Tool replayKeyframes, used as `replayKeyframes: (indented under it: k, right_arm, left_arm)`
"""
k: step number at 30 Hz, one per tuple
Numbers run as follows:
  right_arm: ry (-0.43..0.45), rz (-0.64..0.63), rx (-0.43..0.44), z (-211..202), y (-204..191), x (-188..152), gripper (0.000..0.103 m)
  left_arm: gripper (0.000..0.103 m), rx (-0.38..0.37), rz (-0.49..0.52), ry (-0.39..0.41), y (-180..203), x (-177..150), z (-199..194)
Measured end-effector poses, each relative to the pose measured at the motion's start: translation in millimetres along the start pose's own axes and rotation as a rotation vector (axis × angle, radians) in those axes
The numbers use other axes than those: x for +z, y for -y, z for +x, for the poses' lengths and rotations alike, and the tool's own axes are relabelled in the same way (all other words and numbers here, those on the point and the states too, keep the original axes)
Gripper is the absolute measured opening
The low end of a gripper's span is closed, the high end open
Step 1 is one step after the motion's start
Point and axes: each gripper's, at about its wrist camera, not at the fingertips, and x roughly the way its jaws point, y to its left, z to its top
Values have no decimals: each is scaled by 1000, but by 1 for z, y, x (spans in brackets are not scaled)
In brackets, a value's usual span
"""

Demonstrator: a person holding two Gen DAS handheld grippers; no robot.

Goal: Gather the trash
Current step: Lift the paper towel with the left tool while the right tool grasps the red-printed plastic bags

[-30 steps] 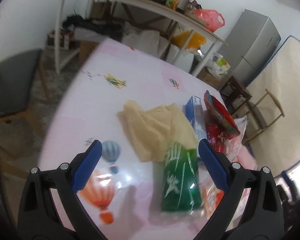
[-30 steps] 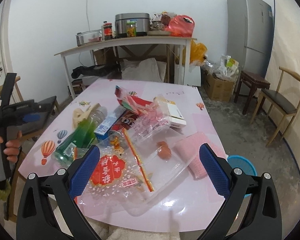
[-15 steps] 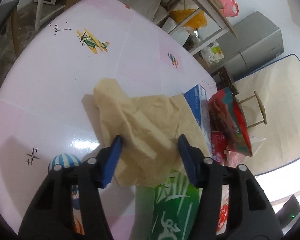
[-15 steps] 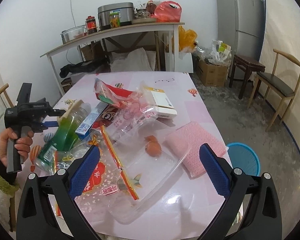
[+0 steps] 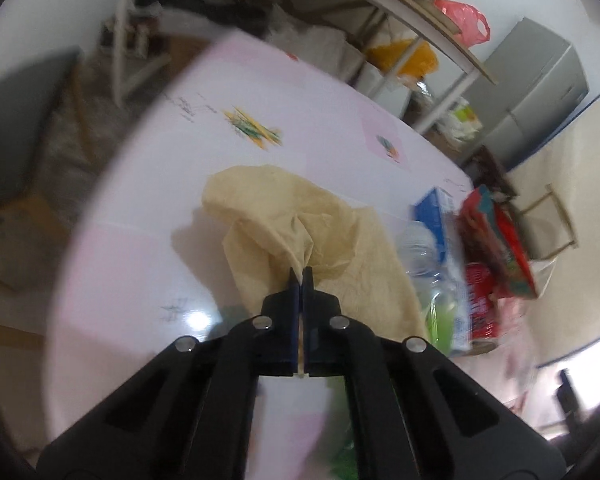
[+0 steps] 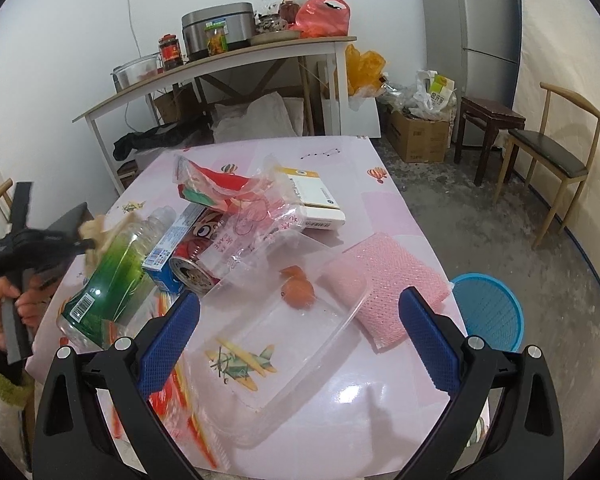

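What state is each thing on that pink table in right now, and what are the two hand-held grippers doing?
Left hand-held gripper: shut on the tan paper.
Tan paper: crumpled, pinched at a fold.
Right hand-held gripper: open, holding nothing.
Clear plastic tray: open, with an orange scrap inside.
Green bottle: lying on its side.
Red can: lying on its side.
Pink mesh pad: lying flat.
Blue basket: upright on the floor.

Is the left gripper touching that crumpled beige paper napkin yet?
Touching. In the left wrist view, the left gripper has its blue pads shut on a pinched fold of the crumpled beige paper napkin, which bunches up right at the fingertips.
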Motion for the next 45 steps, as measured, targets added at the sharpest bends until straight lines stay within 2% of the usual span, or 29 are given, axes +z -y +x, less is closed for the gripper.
replayKeyframes:
  k: [4,8,10,13,15,16,17,26,30,32,33,35,36,38,41,45]
  right_arm:
    - [-1,4,5,-1,1,-2,97]
    - [-3,4,13,-1,0,-4,97]
    - [-2,0,15,-1,-1,-6,97]
    - [-1,-8,14,-2,-5,-6,97]
    - [0,-11,10,-3,-5,-6,97]
    - [-1,-12,7,-3,-5,-6,97]
    - [-3,-12,5,-3,-5,-7,97]
    - [-29,-7,-13,6,-4,-8,97]
    - [-42,-11,-17,11,-6,-8,97]
    - [-45,-10,-18,13,-6,-8,97]
    - [-47,-7,-17,13,-6,-8,97]
    - [-53,-9,-10,12,-5,-11,97]
    - [-59,-12,-4,10,-6,-12,97]
    - [-57,-23,21,3,-6,-16,97]
    - [-78,-35,110,-7,-6,-26,97]
    - [-233,30,306,1,-4,-53,97]
  left_arm:
    - [0,161,97,82,-1,-13,-43]
    - [0,255,173,71,1,-27,-59]
    - [0,247,183,55,0,-32,-58]
    - [2,195,166,28,-4,-40,-53]
    - [13,137,150,10,-4,-40,-45]
    - [28,114,143,-2,-4,-40,-39]
    - [36,106,133,-12,-5,-38,-34]
    - [54,53,91,-96,-11,-15,16]
    - [54,92,130,-109,-6,-15,27]
    - [49,109,136,-99,-5,-16,28]
    - [45,139,139,-89,-3,-18,28]
    - [23,167,142,-85,-4,-19,28]
    - [19,176,145,-84,-4,-20,27]
    - [5,183,147,-83,-5,-21,26]
    - [1,189,139,-73,-7,-24,22]
    - [0,187,114,-41,-11,-25,13]
